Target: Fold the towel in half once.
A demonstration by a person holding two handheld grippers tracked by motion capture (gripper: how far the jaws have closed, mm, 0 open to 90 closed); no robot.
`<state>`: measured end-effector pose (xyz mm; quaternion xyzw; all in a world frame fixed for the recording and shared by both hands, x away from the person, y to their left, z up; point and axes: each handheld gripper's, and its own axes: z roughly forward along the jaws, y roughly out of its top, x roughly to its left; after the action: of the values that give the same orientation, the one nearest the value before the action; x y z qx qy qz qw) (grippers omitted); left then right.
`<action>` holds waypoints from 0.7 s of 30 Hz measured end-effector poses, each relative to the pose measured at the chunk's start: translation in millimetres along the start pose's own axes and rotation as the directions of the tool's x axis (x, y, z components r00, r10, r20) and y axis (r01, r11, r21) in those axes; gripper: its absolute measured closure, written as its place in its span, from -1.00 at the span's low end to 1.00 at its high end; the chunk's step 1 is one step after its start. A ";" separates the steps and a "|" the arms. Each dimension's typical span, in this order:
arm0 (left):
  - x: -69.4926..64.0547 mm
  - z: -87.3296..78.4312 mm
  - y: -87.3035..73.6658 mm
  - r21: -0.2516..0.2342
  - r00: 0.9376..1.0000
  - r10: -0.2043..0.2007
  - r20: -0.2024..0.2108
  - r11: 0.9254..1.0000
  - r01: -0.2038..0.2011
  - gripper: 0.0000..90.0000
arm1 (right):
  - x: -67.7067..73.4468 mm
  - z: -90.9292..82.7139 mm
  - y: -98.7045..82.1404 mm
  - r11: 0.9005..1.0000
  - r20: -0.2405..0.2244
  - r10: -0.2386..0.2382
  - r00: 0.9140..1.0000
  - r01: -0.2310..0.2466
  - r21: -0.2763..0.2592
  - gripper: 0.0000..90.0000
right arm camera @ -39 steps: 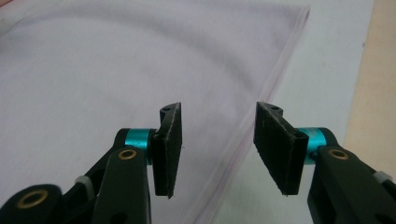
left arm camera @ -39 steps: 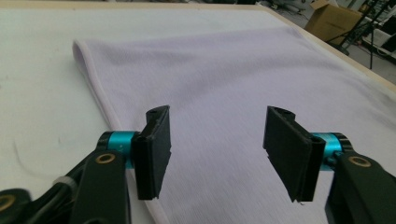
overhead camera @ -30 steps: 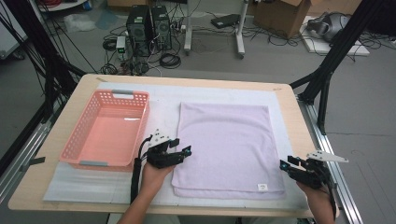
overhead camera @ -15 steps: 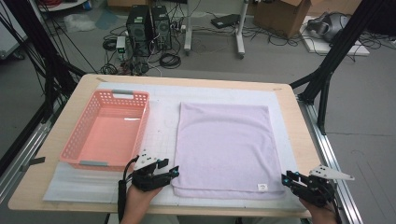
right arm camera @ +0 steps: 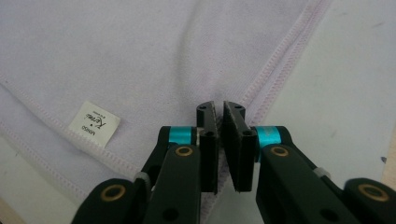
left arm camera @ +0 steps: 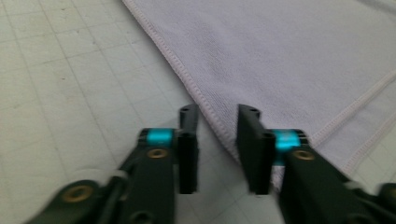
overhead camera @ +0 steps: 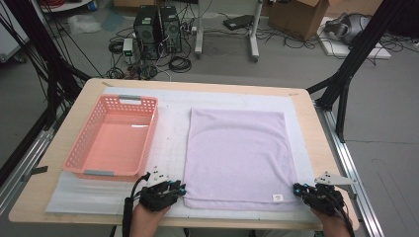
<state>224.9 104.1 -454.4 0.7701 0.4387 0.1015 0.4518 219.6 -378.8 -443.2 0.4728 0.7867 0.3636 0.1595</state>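
Both grippers sit at the towel's [overhead camera: 237,158] near corners on the table mat [overhead camera: 173,148]: right gripper [right arm camera: 220,112] pinched on its hem, left gripper [left arm camera: 217,123] just closing, jaws astride the edge, gap remaining — probably prepping a two-corner lift to fold.

left gripper [overhead camera: 179,188] fingers narrowly apart (closing), right gripper [overhead camera: 298,188] pinched

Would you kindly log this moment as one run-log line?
stage: gripping near corners | towel: flat on mat | left gripper: closing, hem between jaws, gap remains | right gripper: pinching hem | basket: empty
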 end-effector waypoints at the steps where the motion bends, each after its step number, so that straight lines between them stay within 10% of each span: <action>1: -1.6 -0.3 0.3 -0.002 1.000 0.008 -0.005 1.000 -0.008 0.87 | 0.7 -0.3 0.7 1.000 0.005 -0.009 1.000 0.009 0.003 0.91; 21: -8.3 -25.0 -0.5 -0.122 0.992 -0.062 0.107 0.990 0.075 0.96 | 1.0 -28.4 -0.7 0.996 -0.030 0.027 0.999 -0.030 -0.089 0.92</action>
<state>205.9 113.0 -438.5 0.7287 0.4340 0.0735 0.5246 201.8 -390.1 -424.2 0.4710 0.7649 0.4076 0.1640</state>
